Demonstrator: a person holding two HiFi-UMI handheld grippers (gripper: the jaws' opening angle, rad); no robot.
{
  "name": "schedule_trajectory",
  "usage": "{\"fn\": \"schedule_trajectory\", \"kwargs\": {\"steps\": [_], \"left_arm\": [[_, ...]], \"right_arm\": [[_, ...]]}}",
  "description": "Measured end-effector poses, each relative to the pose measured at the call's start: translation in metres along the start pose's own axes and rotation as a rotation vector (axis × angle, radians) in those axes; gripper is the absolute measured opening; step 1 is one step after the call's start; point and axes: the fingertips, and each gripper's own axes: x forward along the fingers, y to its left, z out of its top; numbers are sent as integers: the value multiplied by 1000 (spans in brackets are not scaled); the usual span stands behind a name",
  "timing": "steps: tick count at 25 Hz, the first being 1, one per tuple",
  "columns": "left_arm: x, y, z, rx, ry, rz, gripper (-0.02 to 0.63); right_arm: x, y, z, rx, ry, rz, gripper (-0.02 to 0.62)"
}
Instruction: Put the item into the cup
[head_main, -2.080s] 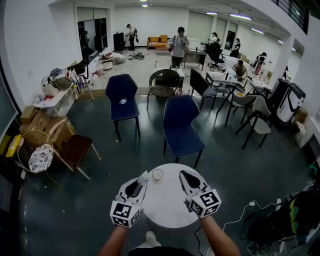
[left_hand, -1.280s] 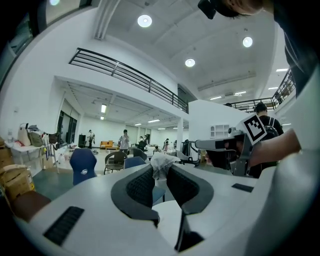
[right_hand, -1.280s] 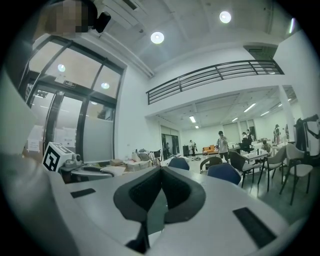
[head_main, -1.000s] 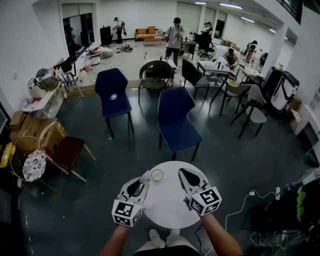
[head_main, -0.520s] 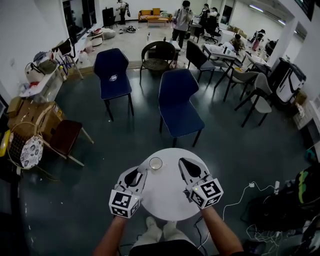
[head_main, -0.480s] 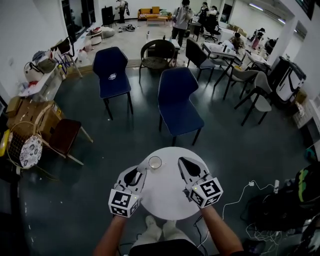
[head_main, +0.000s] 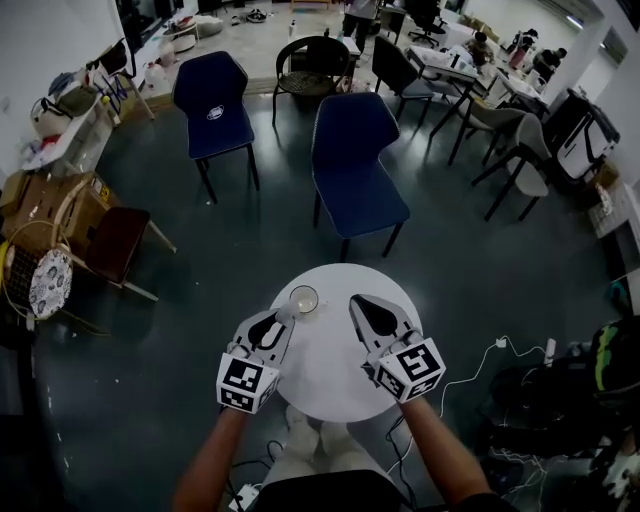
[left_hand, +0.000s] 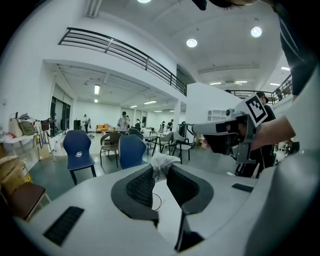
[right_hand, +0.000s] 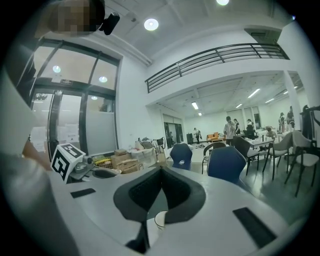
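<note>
On the round table (head_main: 330, 385) the crumpled item (head_main: 289, 310) is clamped by the left gripper (head_main: 283, 318) at seven o'clock of the cup (head_main: 304, 299), not yet dropped in.

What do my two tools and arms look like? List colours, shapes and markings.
The left tool and right tool match: light grey shells, each with two broad black jaws that taper to a point. At its rear each carries a white cube printed with black square markers. No cables show on them. The forearms are bare of sleeves.
</note>
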Motion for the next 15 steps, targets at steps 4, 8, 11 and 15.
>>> {"fn": "schedule_trajectory", "kwargs": {"steps": [4, 8, 11, 15], "left_arm": [[27, 11, -24, -15, 24, 15, 84], [48, 22, -43, -23, 47, -16, 84], [63, 25, -60, -3, 75, -43, 84], [83, 30, -91, 44, 143, -45, 84]], "right_arm": [[13, -8, -25, 0, 28, 19, 17], [30, -17, -44, -2, 50, 31, 17], [36, -23, -59, 8, 64, 33, 16], [41, -31, -81, 22, 85, 35, 17]]}}
